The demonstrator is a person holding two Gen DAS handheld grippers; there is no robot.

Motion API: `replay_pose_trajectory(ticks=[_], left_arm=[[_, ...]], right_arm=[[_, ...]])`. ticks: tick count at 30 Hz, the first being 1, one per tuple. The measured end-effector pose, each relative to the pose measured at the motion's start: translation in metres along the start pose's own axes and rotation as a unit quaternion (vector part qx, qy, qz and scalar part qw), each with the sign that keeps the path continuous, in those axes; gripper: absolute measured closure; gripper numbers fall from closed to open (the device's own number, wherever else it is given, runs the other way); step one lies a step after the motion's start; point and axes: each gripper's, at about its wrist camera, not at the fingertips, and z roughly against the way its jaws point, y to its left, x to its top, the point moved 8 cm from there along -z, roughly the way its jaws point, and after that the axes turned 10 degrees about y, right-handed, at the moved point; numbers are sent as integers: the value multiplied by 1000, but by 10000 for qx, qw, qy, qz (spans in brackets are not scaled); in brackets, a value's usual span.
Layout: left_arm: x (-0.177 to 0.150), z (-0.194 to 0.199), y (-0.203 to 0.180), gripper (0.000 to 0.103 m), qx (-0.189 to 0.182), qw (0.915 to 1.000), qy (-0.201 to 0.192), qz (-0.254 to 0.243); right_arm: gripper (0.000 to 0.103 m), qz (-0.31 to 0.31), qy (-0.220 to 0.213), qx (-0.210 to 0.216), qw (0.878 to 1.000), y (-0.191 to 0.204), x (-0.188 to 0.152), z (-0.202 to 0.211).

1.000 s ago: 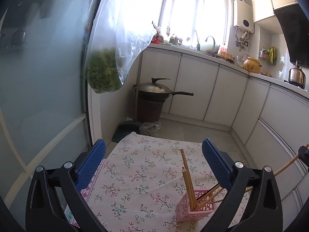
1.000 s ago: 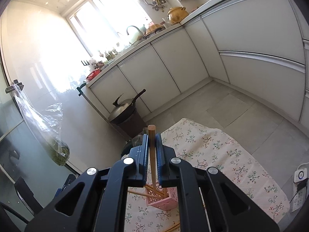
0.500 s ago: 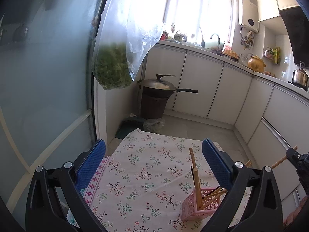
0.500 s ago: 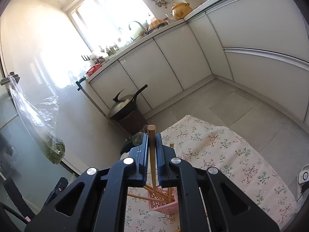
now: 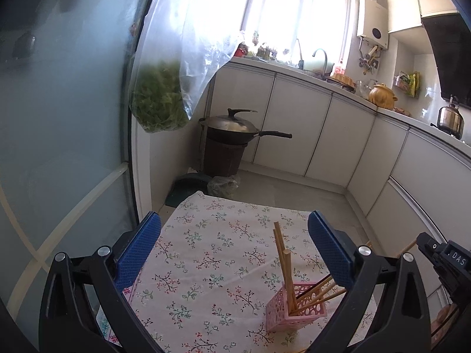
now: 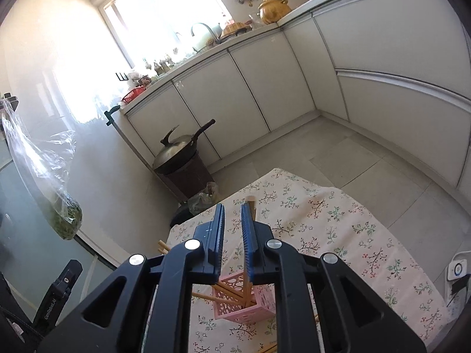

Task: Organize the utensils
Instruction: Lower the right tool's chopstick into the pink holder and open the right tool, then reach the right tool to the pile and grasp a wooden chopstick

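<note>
A pink perforated holder (image 5: 294, 309) stands on the floral tablecloth (image 5: 212, 253) with several wooden chopsticks (image 5: 284, 264) in it. It also shows in the right wrist view (image 6: 244, 306) below my right gripper. My left gripper (image 5: 234, 241) is open and empty, above and left of the holder. My right gripper (image 6: 232, 235) has its jaws slightly apart with nothing between them. A chopstick (image 6: 251, 206) stands just behind its right finger, leaning in the holder. More chopsticks (image 6: 268, 347) lie on the cloth near the bottom edge.
A lidded wok (image 5: 235, 126) sits on a dark bin (image 5: 223, 156) by the white cabinets (image 5: 294, 126). A plastic bag of greens (image 5: 159, 100) hangs by the glass door on the left. A wall socket (image 6: 456, 269) is at the right.
My right gripper has opened slightly and let go of the chopstick, which now stands in the holder. The left gripper stayed open and drifted slightly.
</note>
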Motion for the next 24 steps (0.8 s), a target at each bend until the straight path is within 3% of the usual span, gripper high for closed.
replay_pose_trajectory(ticks=[3,7,12,13,14,16,17,18,19,20,21,24], left_arm=[[-4,7,-17,7,-148,9997,-30,-168],[-14,16,-43,7,-300,9982,-75,-519],[-26,23,-69,7,-386,9946,-168,-952],[-27,24,-71,7,-415,9943,-174,-965],[-26,25,-73,7,-456,9943,-170,-946],[-25,28,-71,7,-534,9948,-171,-848],[-24,29,-68,7,-565,9951,-180,-790],[-24,29,-67,7,-581,9952,-168,-772],[-24,29,-65,7,-592,9951,-148,-782],[-24,29,-65,7,-590,9950,-138,-800],[-24,26,-63,7,-576,9949,-130,-821],[-28,16,-62,7,-580,9950,13,-813]], right_arm=[[88,174,-193,-83,9996,0,1,20],[70,265,-474,-183,9984,-9,4,51],[69,171,-616,-305,9975,-31,8,83],[62,105,-589,-298,9978,-38,7,86],[46,-22,-511,-263,9983,-46,6,87],[34,-635,-49,-130,9979,-77,0,72],[34,-1008,302,-45,9944,-95,-7,59],[34,-1643,863,156,9825,-121,-20,35],[38,-2365,1336,428,9615,-147,-36,14],[48,-3164,1734,684,9301,-173,-57,-7],[51,-3772,1992,807,9009,-194,-77,-23],[58,-4642,2173,680,8560,-234,-111,-53]])
